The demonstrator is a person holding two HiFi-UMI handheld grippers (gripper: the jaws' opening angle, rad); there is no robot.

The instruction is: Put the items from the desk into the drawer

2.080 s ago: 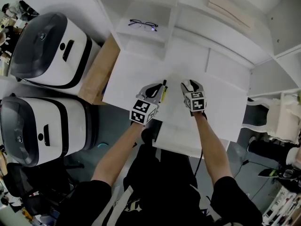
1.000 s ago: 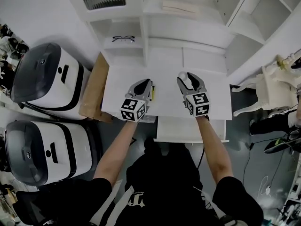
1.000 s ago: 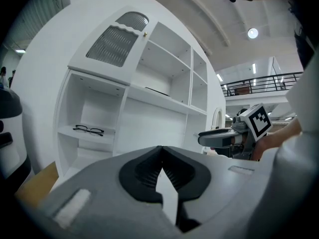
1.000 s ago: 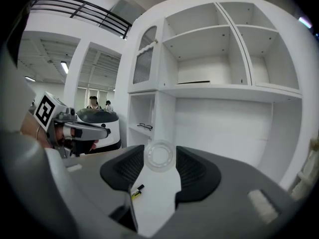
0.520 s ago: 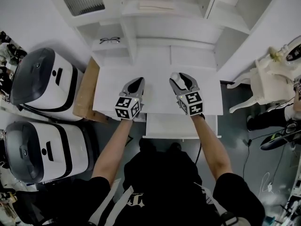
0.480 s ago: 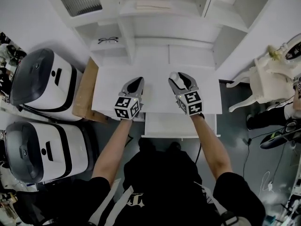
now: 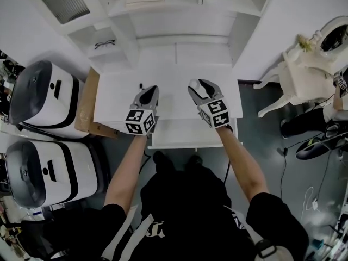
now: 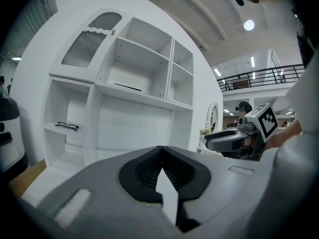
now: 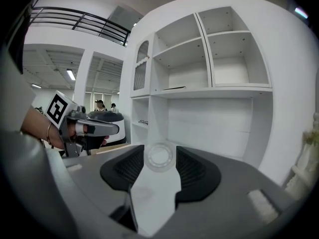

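Desk (image 7: 174, 72) w/ white shelf unit (image 7: 163, 15) fills the head view. Two big white-and-black machines (image 7: 46, 94) stand at its left, a brown board (image 7: 87, 105) between them and the desk. White chair (image 7: 296, 75) at right.

Drawer (image 7: 174, 140) looks pulled out at the desk's near edge, just under both grippers; inside shows only as flat white.

L gripper (image 7: 148, 93) sits over the desk front. In its own view the jaw tips meet w/ nothing seen between them. A small dark thing shows just beside its tip in the head view; can't tell what.

R gripper (image 7: 201, 85) is alongside, jaws wide but clamped on a round white item (image 9: 159, 156), ring-like, sitting between the pads near the tips. That's the task's thing: in the R grip, above the desk front, not yet in the drawer.

Glasses (image 7: 104, 44) lie on a low left shelf, well apart from both grippers.

Step in hand, as I read it: getting the round item into the drawer. To do it well:
- bring R gripper over the drawer opening, clear of the desk edge
- hold the grip firm; a round thing can roll out of the pads
- go low, then part the jaws, so it doesn't bounce or roll
- L gripper stays off to the side, out of the way

Writing: none readable. Cubes (image 7: 138, 123) carry black-white square codes only; the shirt print is too small to read.
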